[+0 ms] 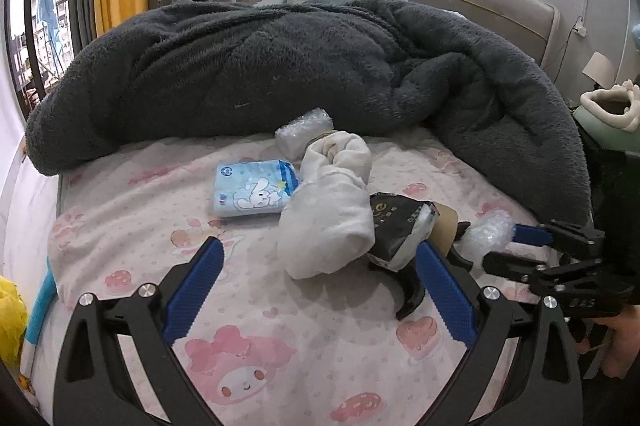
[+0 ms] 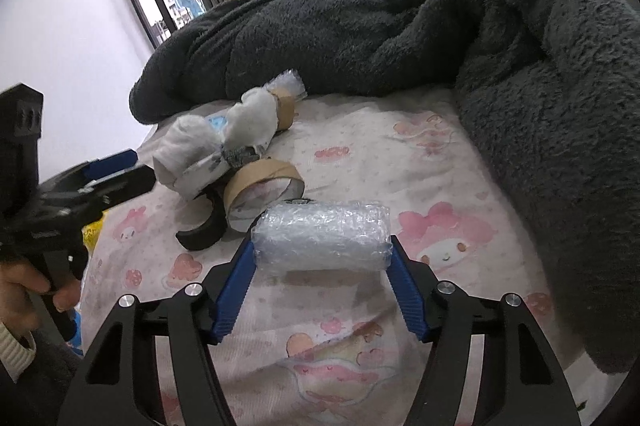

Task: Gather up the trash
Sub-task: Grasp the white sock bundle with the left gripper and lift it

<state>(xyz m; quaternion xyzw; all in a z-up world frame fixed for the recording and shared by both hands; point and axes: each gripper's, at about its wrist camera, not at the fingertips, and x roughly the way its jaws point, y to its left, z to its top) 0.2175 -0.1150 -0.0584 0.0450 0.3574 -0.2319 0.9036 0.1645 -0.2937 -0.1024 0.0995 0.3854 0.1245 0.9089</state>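
Here, on the bed (image 2: 360, 146), a heap of scraps lies below the grey blanket (image 2: 400, 26): white cloth, a cardboard tape ring (image 2: 264, 182), a blue tissue pack (image 1: 254, 192). The bubble-wrap roll (image 2: 324, 238) lies crosswise between the right claw's (image 2: 322, 258) pads, which press its two ends. The left claw (image 1: 320, 266) gapes empty, just short of the heap.

From my left camera the socks (image 1: 332, 210) cover part of the black packet (image 1: 396, 230) and its print is too small to read; the cardboard ring (image 1: 444, 226) shows only an end
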